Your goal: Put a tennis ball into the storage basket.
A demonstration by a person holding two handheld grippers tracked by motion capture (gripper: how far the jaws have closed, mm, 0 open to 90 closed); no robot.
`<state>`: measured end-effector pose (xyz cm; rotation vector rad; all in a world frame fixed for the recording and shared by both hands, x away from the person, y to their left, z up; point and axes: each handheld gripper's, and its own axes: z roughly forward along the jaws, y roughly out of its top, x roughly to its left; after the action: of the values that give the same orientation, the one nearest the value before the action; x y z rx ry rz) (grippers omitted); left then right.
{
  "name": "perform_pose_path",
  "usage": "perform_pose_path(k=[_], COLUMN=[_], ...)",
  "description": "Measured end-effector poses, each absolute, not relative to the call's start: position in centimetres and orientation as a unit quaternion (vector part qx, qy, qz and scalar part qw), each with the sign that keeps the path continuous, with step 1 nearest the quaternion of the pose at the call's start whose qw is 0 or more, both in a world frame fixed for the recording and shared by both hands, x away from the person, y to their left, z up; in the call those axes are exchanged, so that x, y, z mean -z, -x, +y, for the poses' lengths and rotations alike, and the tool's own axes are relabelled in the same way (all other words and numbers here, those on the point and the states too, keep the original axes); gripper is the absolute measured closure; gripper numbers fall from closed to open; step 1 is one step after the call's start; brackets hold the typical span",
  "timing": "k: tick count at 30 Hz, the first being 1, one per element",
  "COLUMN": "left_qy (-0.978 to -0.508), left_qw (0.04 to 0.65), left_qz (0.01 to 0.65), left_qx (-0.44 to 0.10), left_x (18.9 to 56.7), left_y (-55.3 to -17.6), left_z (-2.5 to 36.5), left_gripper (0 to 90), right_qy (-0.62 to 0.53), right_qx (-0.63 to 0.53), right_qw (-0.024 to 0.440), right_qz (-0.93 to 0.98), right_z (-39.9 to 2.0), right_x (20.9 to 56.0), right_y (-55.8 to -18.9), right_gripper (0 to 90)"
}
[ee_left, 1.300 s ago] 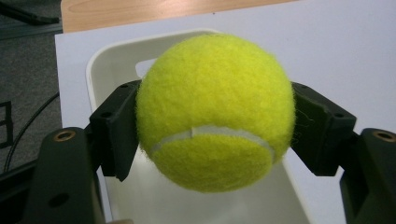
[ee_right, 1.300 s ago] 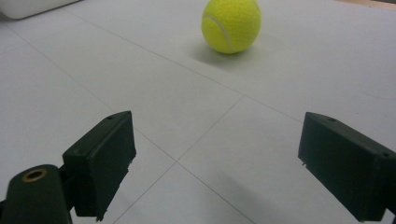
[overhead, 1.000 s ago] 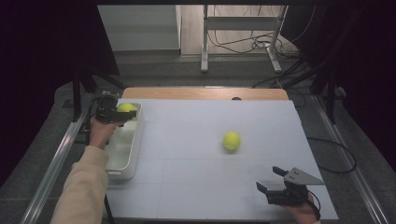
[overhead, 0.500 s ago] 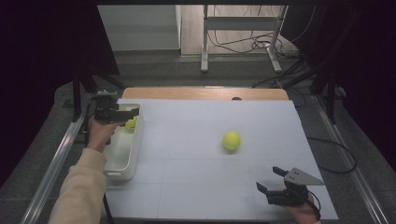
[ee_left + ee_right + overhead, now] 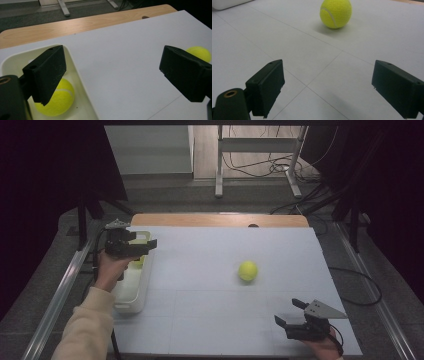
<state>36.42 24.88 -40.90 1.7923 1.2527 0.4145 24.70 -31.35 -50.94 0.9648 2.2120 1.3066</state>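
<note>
At left of the frame, left tongs [image 5: 142,246] gape empty above the tray's [image 5: 131,306] ball [image 5: 56,98]; right tongs [image 5: 291,314], also apart, should straddle the remaining ball [image 5: 248,270] squarely.

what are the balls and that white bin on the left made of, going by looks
Ball in the bin and ball on the table: fuzzy yellow-green felt, matte, with a pale curved seam, so likely tennis balls. White bin: looks like moulded plastic, smooth with a slight sheen, rounded rim and corners. Hard to be sure from looks alone.
</note>
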Motion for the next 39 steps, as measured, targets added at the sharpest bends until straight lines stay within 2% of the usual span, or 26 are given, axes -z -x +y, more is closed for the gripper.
perform_pose_path(k=[20,39], left_qy=[-0.738,-0.762], left_qw=[0.480,0.483], left_qz=[0.453,0.413], left_qx=[-0.142,-0.121], left_x=[40.6,41.0], left_y=[-35.1,-35.0], left_z=[21.3,17.9], left_gripper=[7.9,8.0], right_qy=[-0.346,-0.347], right_qx=[-0.468,-0.468], right_qw=[0.200,0.200], right_qz=[0.788,0.787], right_z=[-31.5,-31.4], right_x=[50.9,50.9], right_y=[-24.7,-24.7], right_gripper=[11.2,11.2])
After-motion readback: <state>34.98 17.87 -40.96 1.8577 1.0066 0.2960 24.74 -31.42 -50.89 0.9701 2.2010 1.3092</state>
